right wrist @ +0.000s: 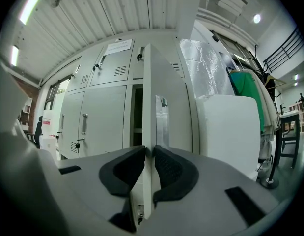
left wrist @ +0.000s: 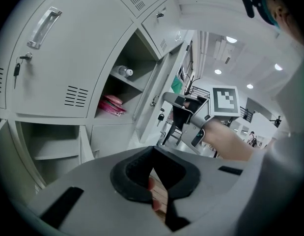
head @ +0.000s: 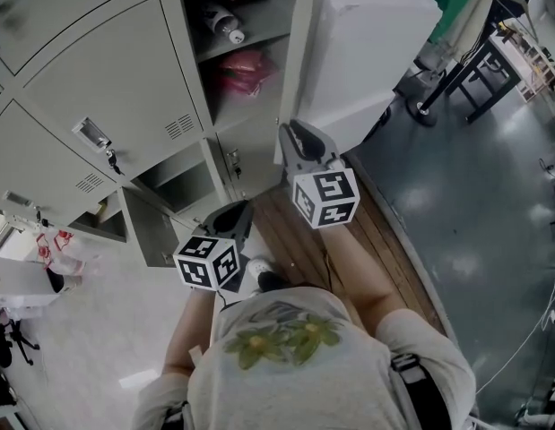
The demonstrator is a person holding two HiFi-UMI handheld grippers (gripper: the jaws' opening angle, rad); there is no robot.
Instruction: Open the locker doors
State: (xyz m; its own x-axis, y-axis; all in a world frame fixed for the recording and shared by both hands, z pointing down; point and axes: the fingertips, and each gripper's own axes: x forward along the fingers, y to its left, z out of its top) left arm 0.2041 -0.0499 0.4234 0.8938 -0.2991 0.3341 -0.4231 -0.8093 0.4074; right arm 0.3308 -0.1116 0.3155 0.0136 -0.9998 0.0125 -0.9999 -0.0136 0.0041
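As the right claw (right wrist: 148, 150) pinches the locker door (right wrist: 147, 82) by its edge, swing steadily along its arc, closed left claw (left wrist: 152, 149) clear.

Grey leaf-print T-shirt (head: 295, 379), grey left gripper (left wrist: 152, 150), right gripper (right wrist: 148, 150), black-white marker cubes (head: 325, 198)

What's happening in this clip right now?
A person stands at a bank of grey lockers with a hand-held gripper in each hand. The right hand-held gripper is clamped on the edge of an open locker door. The left hand-held gripper is shut and empty. The open compartment holds a bottle and a pink bag; the door beside it is closed.
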